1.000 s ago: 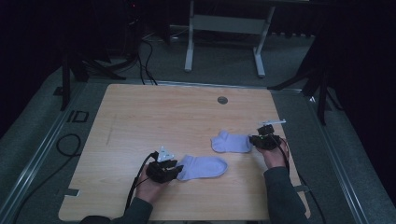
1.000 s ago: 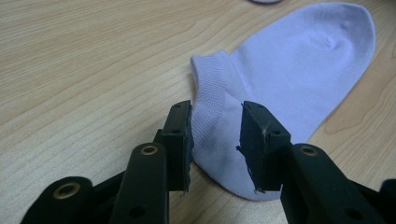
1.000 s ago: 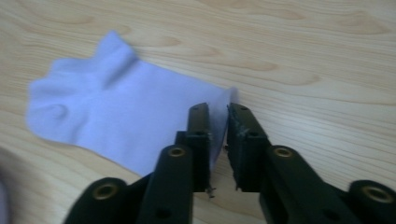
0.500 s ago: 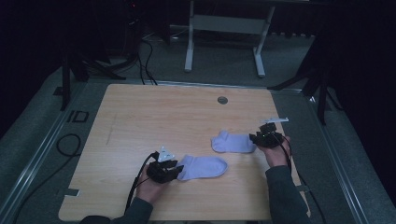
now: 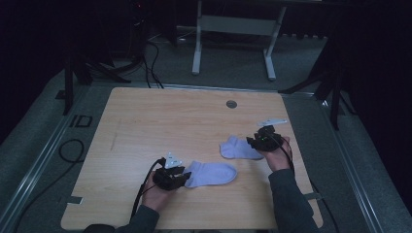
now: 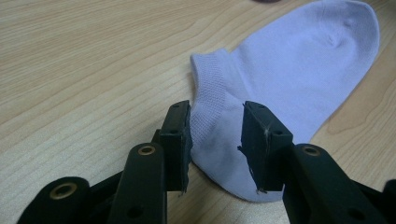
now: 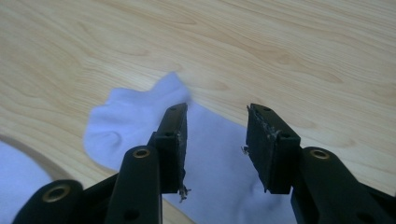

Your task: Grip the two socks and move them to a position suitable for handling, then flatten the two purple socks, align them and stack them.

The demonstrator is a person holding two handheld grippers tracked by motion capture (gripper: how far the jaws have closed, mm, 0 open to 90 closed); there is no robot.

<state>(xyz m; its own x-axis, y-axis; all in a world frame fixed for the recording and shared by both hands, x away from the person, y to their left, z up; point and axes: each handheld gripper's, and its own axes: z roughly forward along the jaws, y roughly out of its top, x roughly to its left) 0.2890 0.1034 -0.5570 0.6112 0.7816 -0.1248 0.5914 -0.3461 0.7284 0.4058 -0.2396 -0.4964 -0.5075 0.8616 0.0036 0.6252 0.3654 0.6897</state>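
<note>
Two pale lilac ankle socks lie flat on the wooden table [image 5: 160, 121]. The nearer sock [image 5: 211, 174] [image 6: 289, 79] lies at the front centre, its cuff end toward my left gripper [image 5: 180, 177] [image 6: 215, 135]. That gripper is open, its jaws standing either side of the sock's cuff edge. The farther sock [image 5: 237, 148] [image 7: 140, 121] lies at the right. My right gripper [image 5: 253, 141] [image 7: 215, 140] is open over its right end, with sock fabric showing between the jaws. The nearer sock's toe [image 7: 18, 172] shows at the lower left of the right gripper view.
A small round grommet [image 5: 231, 104] sits in the table near its far edge. A desk frame [image 5: 233, 29] and cables [image 5: 150, 58] stand on the dark floor beyond the table. Bare wood spreads across the table's left half.
The right gripper has edged slightly toward the right-hand sock. The left gripper and both socks stay where they were.
</note>
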